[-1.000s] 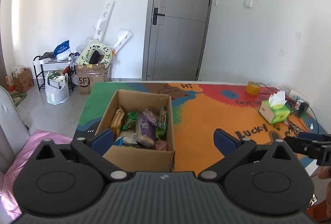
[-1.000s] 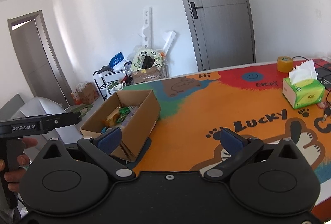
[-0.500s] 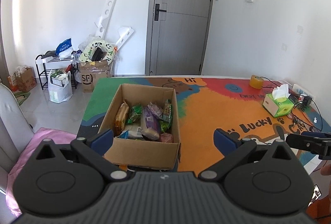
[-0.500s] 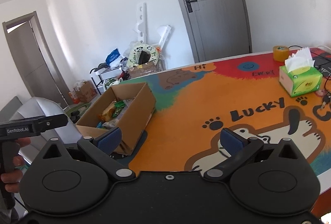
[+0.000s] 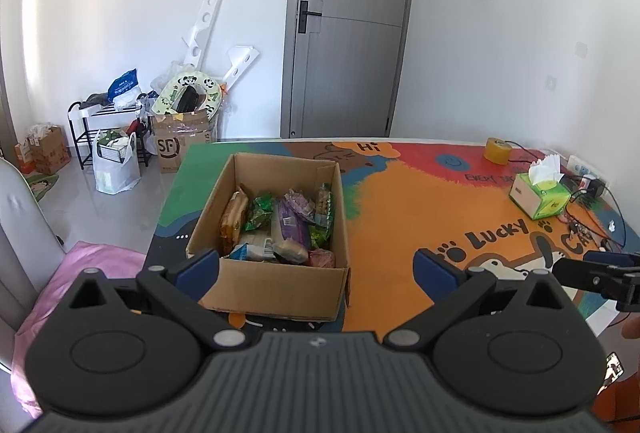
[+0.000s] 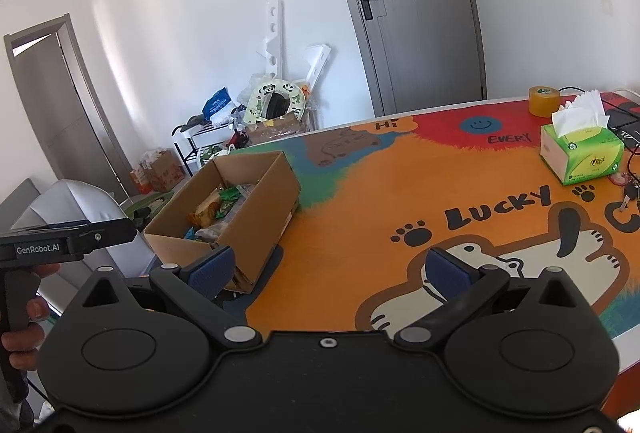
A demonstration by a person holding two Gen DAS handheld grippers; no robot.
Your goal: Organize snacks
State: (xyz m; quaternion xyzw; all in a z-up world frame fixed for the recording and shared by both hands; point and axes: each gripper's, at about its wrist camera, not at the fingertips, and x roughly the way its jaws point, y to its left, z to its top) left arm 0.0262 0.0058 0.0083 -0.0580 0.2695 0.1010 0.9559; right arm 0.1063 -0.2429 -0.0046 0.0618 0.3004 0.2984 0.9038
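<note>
An open cardboard box (image 5: 280, 287) sits at the left end of the colourful table mat (image 5: 400, 209). Several snack packets (image 5: 280, 225) lie inside it, among them a purple one, green ones and an orange one. My left gripper (image 5: 318, 267) hangs open just in front of the box's near wall, with nothing between its blue pads. In the right wrist view the box (image 6: 256, 209) stands to the left, and my right gripper (image 6: 328, 269) is open and empty above the mat's near edge. The other handheld gripper (image 6: 68, 239) shows at far left.
A green tissue box (image 5: 540, 193) and a roll of yellow tape (image 5: 497, 150) stand at the table's far right, with cables and keys (image 6: 630, 193) beside them. A white chair (image 6: 76, 209) and pink cloth (image 5: 80, 273) sit left of the table. Floor clutter lines the back wall.
Both cameras have risen and pulled back a little, so the box and table sit lower and farther in view. The jaws of both grippers have stayed open.
</note>
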